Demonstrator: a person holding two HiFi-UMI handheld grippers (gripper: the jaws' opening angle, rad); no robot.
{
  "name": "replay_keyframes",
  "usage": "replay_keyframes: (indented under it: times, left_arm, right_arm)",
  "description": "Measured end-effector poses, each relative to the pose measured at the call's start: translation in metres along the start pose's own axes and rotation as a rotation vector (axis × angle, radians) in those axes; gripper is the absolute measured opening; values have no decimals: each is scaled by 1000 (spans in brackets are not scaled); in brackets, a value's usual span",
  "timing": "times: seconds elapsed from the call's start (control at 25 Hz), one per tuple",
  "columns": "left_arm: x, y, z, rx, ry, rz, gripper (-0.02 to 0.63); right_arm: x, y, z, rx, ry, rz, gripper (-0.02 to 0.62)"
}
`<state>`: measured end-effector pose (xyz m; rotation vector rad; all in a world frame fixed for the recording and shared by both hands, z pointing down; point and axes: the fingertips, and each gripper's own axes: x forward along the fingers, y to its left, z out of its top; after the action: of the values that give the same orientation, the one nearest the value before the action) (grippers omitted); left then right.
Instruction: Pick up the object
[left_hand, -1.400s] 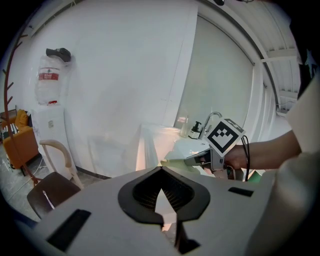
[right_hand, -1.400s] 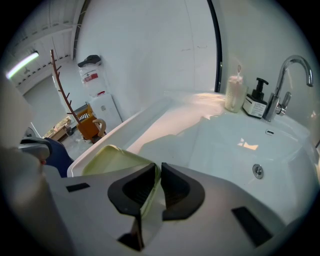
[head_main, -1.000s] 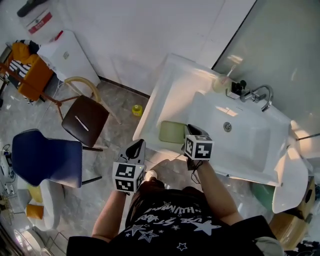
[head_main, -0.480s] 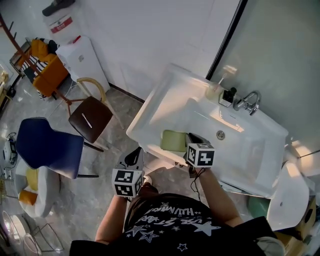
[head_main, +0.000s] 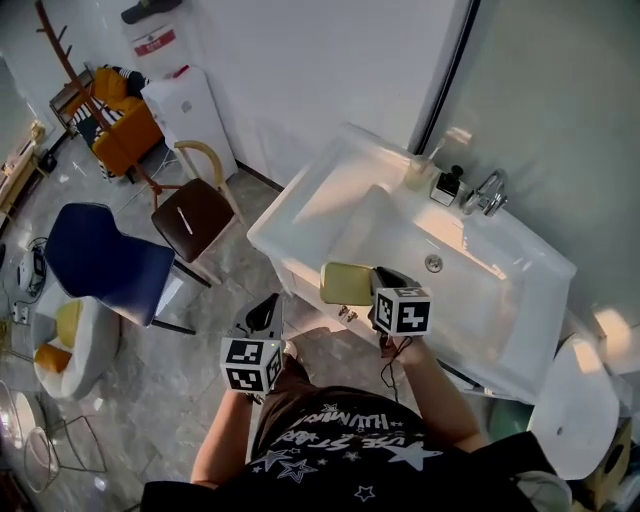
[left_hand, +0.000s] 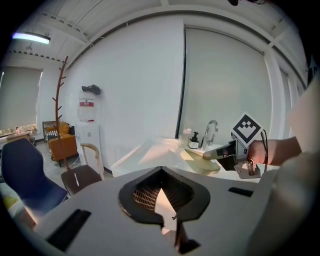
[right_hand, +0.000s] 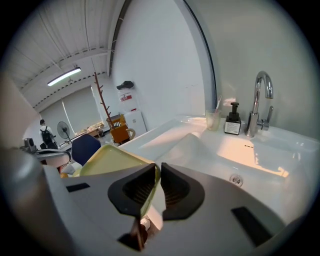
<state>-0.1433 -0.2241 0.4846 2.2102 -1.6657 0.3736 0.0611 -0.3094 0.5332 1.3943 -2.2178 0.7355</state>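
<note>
A pale green square plate (head_main: 345, 283) hangs level over the front edge of the white sink counter (head_main: 300, 215). My right gripper (head_main: 380, 279) is shut on its near rim. In the right gripper view the plate (right_hand: 110, 159) runs out to the left from the jaws of that gripper (right_hand: 157, 176), its edge pinched between the dark pads. My left gripper (head_main: 268, 312) is over the floor to the left of the counter, shut, with nothing in it (left_hand: 161, 192). From the left gripper view the plate (left_hand: 199, 163) and the right gripper (left_hand: 222, 150) show at the right.
The sink basin (head_main: 440, 270) lies right of the plate, with a faucet (head_main: 487, 192), a soap bottle (head_main: 445, 185) and a cup (head_main: 418, 172) at its back. On the floor to the left stand a brown chair (head_main: 190, 218) and a blue chair (head_main: 95, 262).
The plate, which lay on the counter's left part, now sits in the right gripper out over the counter's front edge. The head view has swung, and the left gripper keeps its place.
</note>
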Motion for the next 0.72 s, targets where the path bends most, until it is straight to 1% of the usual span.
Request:
replay_keyframes:
  times: [0.2, 0.4, 0.56, 0.72]
  left_arm:
    - [-35, -31, -17, -14, -10, 56, 15]
    - [-72, -61, -39, -22, 1, 107, 15]
    - [-103, -70, -49, -36, -6, 166, 15]
    - [-128, -76, -64, -48, -1, 207, 15]
  right_arm:
    - [-32, -4, -21, -32, 0, 54, 45]
    - [-62, -5, -49, -41, 17, 101, 45]
    - [-80, -2, -65, -43, 17, 139, 44]
    - [-89, 4, -80, -33, 10, 172, 44]
